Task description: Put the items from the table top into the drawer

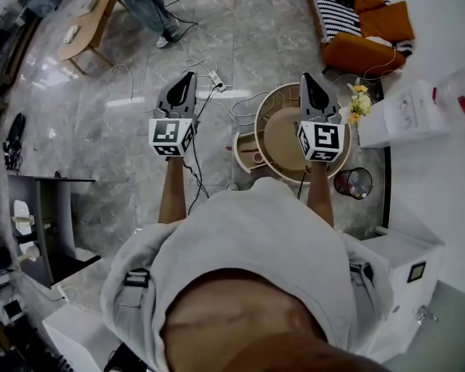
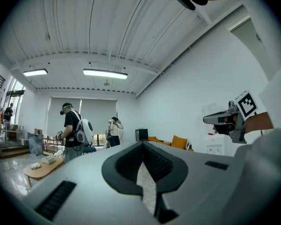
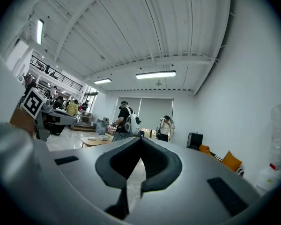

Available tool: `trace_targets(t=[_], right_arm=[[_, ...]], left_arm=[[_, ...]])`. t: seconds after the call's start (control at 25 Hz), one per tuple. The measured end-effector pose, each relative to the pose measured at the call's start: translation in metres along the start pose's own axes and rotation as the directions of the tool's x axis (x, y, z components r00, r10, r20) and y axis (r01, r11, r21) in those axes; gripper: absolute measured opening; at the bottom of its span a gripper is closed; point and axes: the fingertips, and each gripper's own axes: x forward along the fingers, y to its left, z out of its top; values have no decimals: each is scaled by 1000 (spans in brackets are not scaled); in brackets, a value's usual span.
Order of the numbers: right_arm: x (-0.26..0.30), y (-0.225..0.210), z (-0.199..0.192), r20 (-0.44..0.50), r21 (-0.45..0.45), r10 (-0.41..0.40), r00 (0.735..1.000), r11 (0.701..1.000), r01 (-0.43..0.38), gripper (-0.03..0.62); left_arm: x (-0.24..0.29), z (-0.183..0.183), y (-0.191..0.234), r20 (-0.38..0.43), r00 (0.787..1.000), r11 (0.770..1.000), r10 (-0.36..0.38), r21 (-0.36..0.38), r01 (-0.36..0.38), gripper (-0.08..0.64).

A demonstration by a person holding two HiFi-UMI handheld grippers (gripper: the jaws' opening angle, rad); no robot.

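Note:
Both grippers are held out level over the marble floor, side by side. In the head view my left gripper (image 1: 188,77) is shut with nothing in it. Its own view shows the dark pads (image 2: 152,163) meeting at the tip (image 2: 142,143). My right gripper (image 1: 307,77) hangs over a round wooden table (image 1: 273,99) and is also shut and empty, its jaws closed at the tip (image 3: 140,138). A white cabinet (image 1: 407,260) stands at the lower right. No table-top item and no drawer front can be made out.
White cables and a power strip (image 1: 215,78) lie on the floor between the grippers. A small bin (image 1: 354,183), a white box-like unit (image 1: 407,115) with flowers (image 1: 359,99), a sofa with orange cushions (image 1: 366,51), a low wooden table (image 1: 89,23) and a standing person (image 1: 149,5) surround me.

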Motion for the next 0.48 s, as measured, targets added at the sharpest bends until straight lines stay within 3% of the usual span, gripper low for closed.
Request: trace_targets(t=[0.48], right_arm=[[-7,-10,-7,-10,4,-4,1000,1000,4,25]], left_arm=[[-2,-2,-11,-7,1000,1000,16,-4,-16,15]])
